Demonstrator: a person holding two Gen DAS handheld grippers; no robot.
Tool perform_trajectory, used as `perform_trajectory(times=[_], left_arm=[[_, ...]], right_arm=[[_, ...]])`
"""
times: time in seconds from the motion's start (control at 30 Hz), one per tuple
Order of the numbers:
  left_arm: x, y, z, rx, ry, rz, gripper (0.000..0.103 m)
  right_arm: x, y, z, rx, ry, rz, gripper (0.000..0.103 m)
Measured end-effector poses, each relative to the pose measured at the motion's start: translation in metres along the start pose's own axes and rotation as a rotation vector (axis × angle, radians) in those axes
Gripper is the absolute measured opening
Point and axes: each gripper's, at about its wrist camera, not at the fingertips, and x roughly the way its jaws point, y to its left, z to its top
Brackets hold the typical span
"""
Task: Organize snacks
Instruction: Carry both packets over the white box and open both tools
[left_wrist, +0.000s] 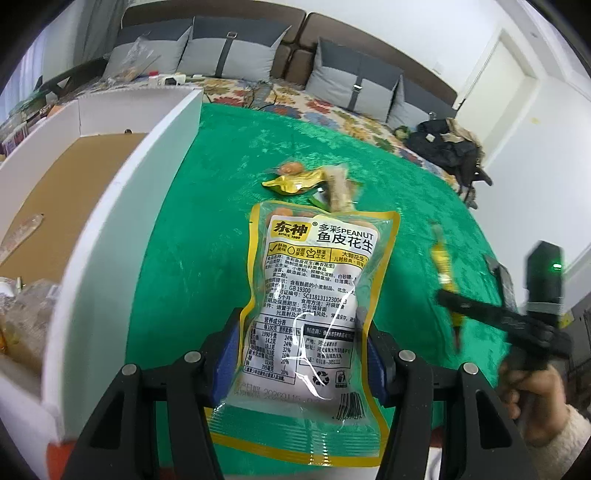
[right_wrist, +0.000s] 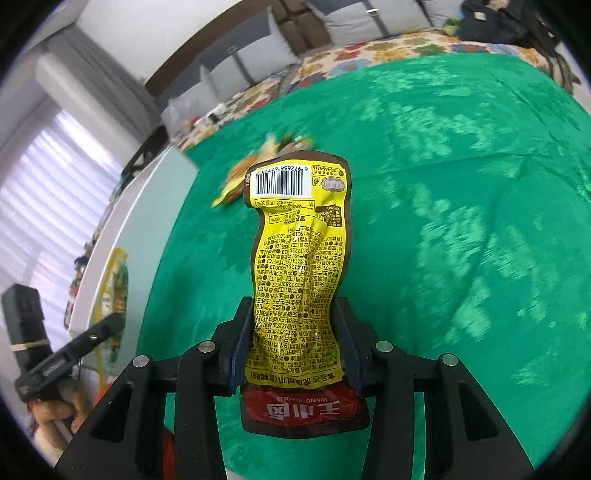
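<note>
Left gripper (left_wrist: 301, 354) jaws clamped on peanut packet (left_wrist: 314, 295), right gripper (right_wrist: 295, 347) jaws clamped on yellow chicken-feet pouch (right_wrist: 297, 266); slick film could slip before reaching white box (left_wrist: 122, 206)

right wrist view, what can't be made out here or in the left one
- Snack pile on the green cloth: motion-blurred in right wrist view.
- White box contents: its wall and the frame edge hide most, left wrist view.
- Yellow packet: blurred in left wrist view.
- Peanut bag date print: too faint.

Bright daylight from window blinds (right_wrist: 55, 199); glare on peanut packet (left_wrist: 310, 310); motion blur; fisheye edges dark
</note>
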Motion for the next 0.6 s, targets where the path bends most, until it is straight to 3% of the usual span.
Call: perform_trajectory(times=[0.13, 0.23, 0.37, 0.5, 0.6], left_arm=[[-0.042, 0.016, 0.002, -0.057, -0.050, -0.019, 0.057], [-0.080, 0.042, 0.006, -0.105, -0.128, 0.009, 0.057], [-0.119, 0.095, 0.022, -0.164, -0.221, 0.113, 0.057], [-0.139, 0.157, 0.032, -0.236, -0.249, 0.236, 0.057], [-0.141, 0.197, 0.032, -0.285, -0.226, 0.302, 0.057]], right_arm=[[0.010, 0.032, -0.009, -0.120, 0.030, 0.007, 0.046], [0.015, 0.065, -0.005, -0.209, 0.039, 0.025, 0.046], [0.014, 0.132, 0.009, -0.305, 0.031, 0.125, 0.046], [0.016, 0.217, 0.026, -0.410, 0.021, 0.256, 0.047], [0.031, 0.272, 0.033, -0.453, 0.038, 0.333, 0.048]])
